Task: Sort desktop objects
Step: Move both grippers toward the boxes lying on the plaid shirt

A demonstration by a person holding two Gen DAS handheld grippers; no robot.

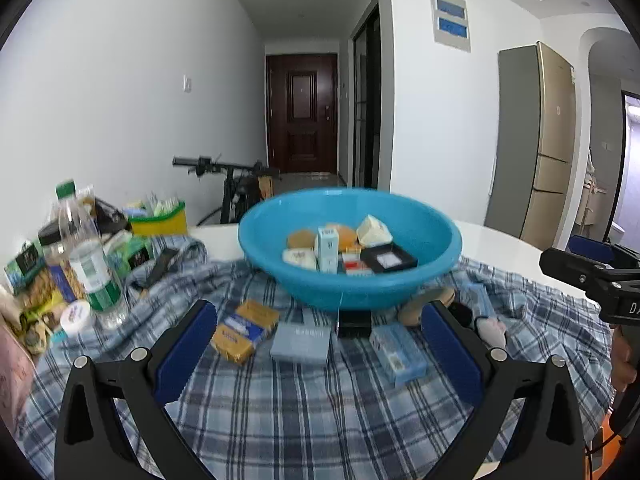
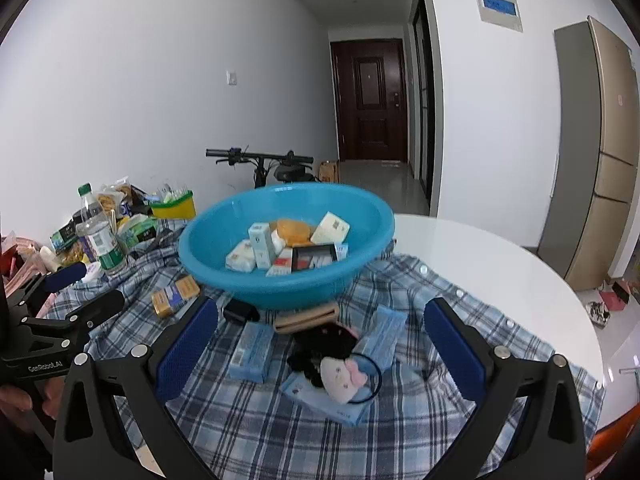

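on the plaid cloth [image 1: 280, 412] in front of me sits the blue basin [image 1: 436, 240], already holding several small boxes, a black framed box [image 1: 388, 258] and a couple of round orange-brown pieces. through my left wrist camera, my left gripper [image 1: 320, 344] hangs above the cloth with its blue-padded fingers [image 1: 184, 352] spread wide and nothing between them. just beyond the gap i see a grey-blue box [image 1: 302, 344], with a yellow-and-blue packet [image 1: 244, 330] to its left and a light blue box [image 1: 400, 354] to its right. a small black object [image 1: 354, 324] lies right at the foot of the basin. off to the left stands a clear water bottle [image 1: 94, 268] with a green label, among snack bags and a yellow-green container [image 1: 160, 220].

through the right wrist camera, my right gripper [image 2: 320, 344] is likewise spread wide and empty, held over the cloth. between its fingers [image 2: 456, 352] i see a pink-and-white plush charm [image 2: 340, 376] with black fluffy material and a black loop, resting on a flat light blue packet [image 2: 340, 408]. two more light blue boxes lie either side, one at left [image 2: 252, 350] and one at right [image 2: 382, 334]. a beige folded item [image 2: 306, 318] is tucked against the basin's base. the white round table [image 2: 500, 264] extends to the right of the cloth. the left gripper shows at that view's left edge.
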